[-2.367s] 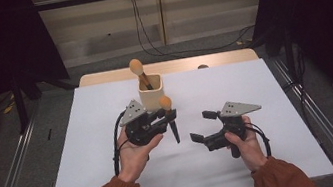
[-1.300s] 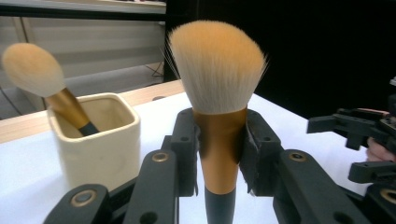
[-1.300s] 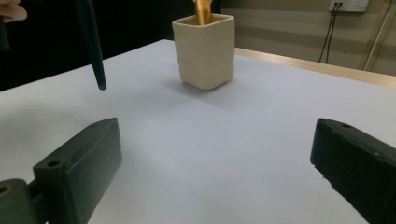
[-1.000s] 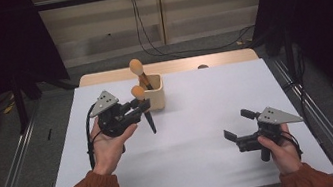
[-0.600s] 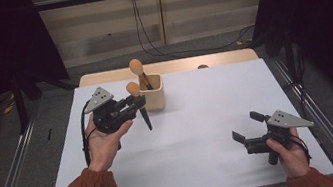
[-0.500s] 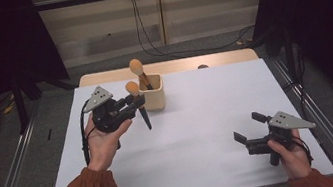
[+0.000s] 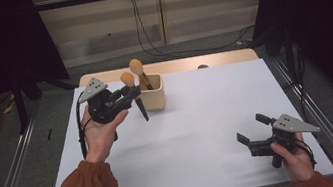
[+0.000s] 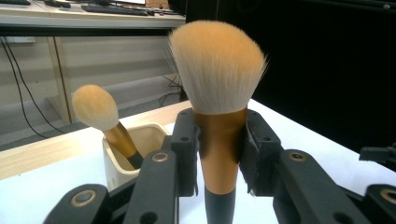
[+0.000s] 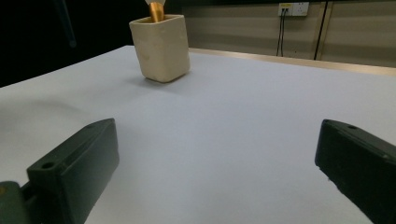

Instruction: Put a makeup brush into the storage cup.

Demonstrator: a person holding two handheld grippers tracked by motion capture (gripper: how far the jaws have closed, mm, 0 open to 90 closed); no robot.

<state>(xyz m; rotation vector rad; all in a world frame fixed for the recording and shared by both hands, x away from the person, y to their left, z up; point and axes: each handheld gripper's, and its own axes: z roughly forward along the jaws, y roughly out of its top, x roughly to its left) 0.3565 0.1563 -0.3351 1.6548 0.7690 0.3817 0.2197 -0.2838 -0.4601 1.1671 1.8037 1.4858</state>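
The left gripper (image 7: 127, 95) is clamped on a brush (image 8: 218, 116) by its gold collar, bristles up, just beside the cup (image 7: 152, 91) (likely its destination). The right gripper (image 7: 249, 129) rests apart, jaws wide and empty, low over the tabletop (image 7: 201, 133).

Overhead faces forward; gripper views share cup (image 9: 160, 45).

your high view is evenly lit from above: the white bench (image 7: 201, 133) sits bright mid-frame, while the left and right edges fall to near black. shadows under your hands are faint and soft. in the left gripper view the brush (image 8: 218, 88) is sharp and the background soft. the right gripper view blurs its near jaws at the bottom corners, with dark at upper left.
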